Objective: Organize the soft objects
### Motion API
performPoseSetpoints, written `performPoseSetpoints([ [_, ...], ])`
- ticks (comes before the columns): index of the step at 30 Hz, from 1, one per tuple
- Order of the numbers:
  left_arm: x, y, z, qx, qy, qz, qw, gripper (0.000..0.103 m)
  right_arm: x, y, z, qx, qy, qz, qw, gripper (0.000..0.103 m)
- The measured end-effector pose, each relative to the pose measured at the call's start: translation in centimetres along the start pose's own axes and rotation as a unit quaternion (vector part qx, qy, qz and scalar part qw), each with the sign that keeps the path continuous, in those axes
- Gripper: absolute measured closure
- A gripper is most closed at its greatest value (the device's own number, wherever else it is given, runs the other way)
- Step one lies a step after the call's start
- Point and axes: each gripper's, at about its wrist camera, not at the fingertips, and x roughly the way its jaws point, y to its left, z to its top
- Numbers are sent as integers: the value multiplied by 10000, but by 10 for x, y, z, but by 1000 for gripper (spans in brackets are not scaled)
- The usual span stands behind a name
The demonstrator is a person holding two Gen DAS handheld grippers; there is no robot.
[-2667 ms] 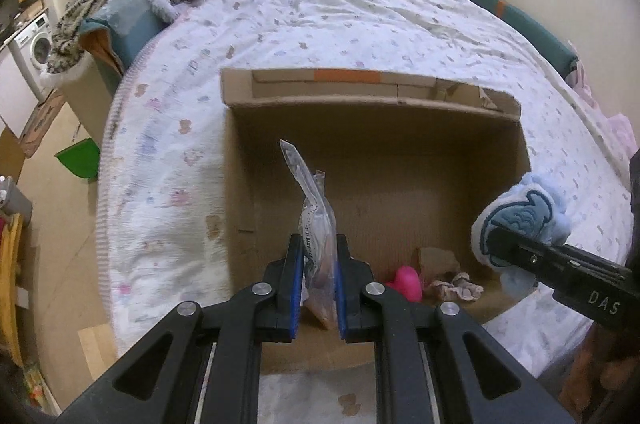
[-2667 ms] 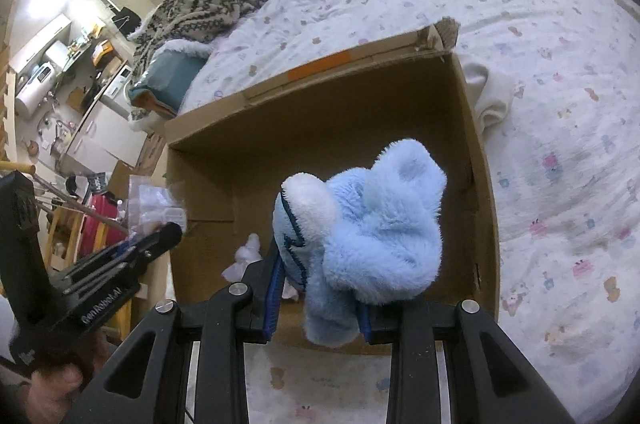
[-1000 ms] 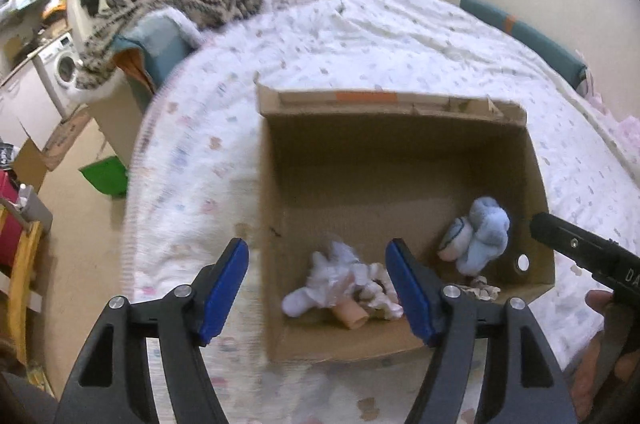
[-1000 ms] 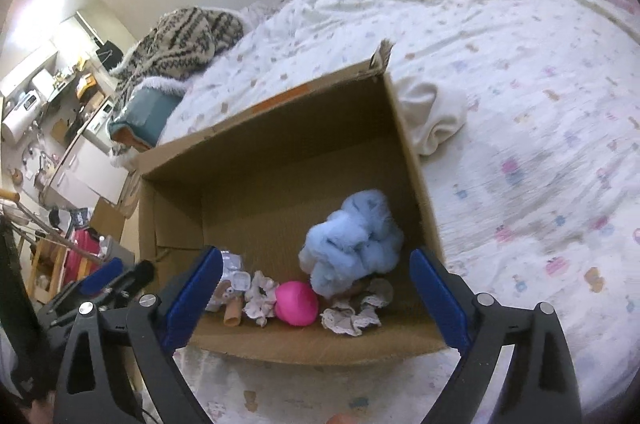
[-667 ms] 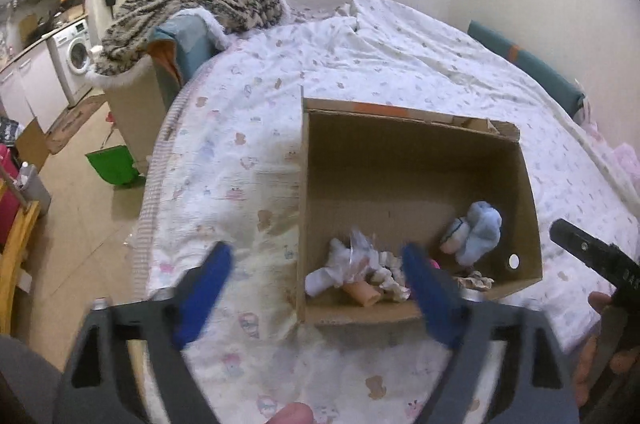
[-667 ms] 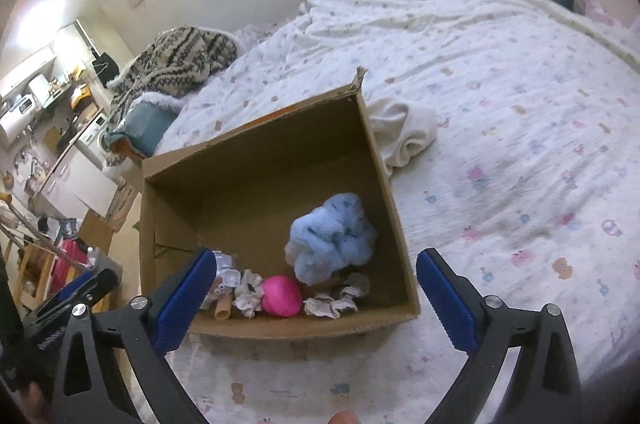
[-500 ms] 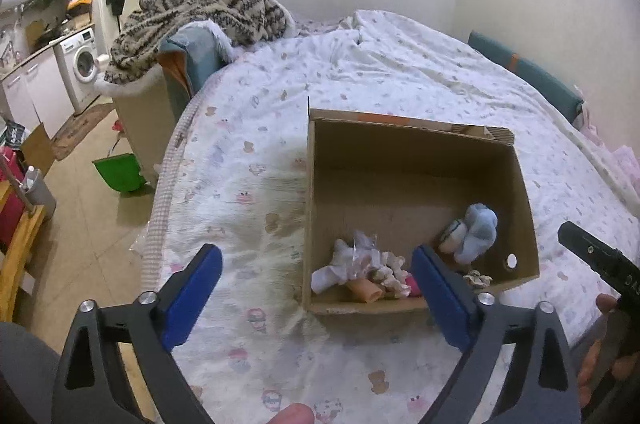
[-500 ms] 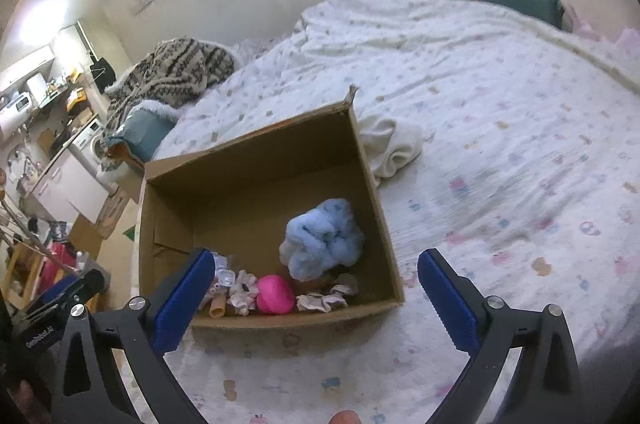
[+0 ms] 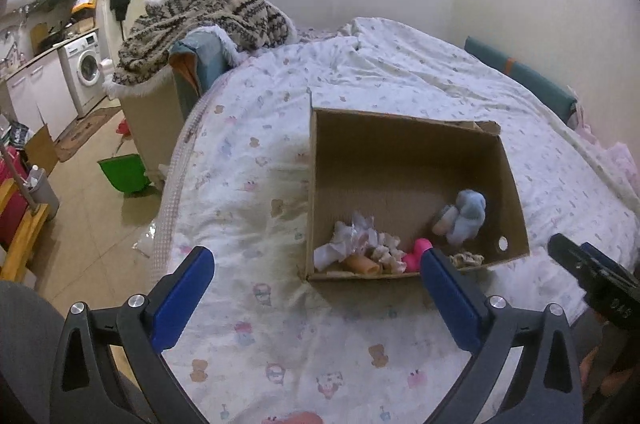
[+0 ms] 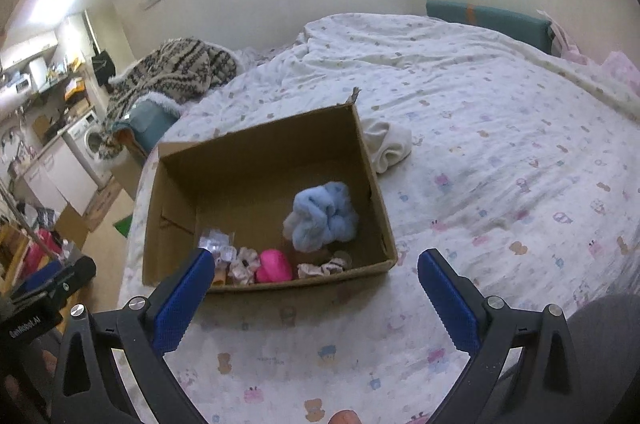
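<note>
An open cardboard box [image 9: 404,128] [image 10: 260,144] sits on the bed. Inside lie a light blue plush toy [image 9: 466,210] [image 10: 324,216], a pink soft toy [image 9: 418,254] [image 10: 274,266], a clear plastic bag with white items [image 9: 352,236] [image 10: 218,244] and small fabric pieces [image 10: 324,267]. My left gripper [image 9: 316,274] is open and empty, held above the bed in front of the box. My right gripper [image 10: 316,274] is open and empty, also in front of the box.
A white folded cloth [image 10: 388,144] lies on the bed beside the box's right wall. A patterned knit blanket [image 9: 200,20] is heaped on a bin at the bed's far left. A green dustpan [image 9: 124,170] lies on the floor, and a washing machine [image 9: 86,72] stands behind it.
Both grippers let go of the plastic bag and the blue plush into the box, opened wide, and pulled back and up away from the box.
</note>
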Motion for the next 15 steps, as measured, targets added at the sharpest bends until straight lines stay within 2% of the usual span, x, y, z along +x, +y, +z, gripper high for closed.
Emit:
performPoseSetpoints([
  [5, 8, -10, -5, 245, 108, 110, 9996, 1, 9, 4, -3, -81, 84, -71, 9999, 0],
  [15, 18, -7, -6, 72, 303, -36, 9995, 1, 16, 6, -5, -130, 183, -101, 9997, 0],
])
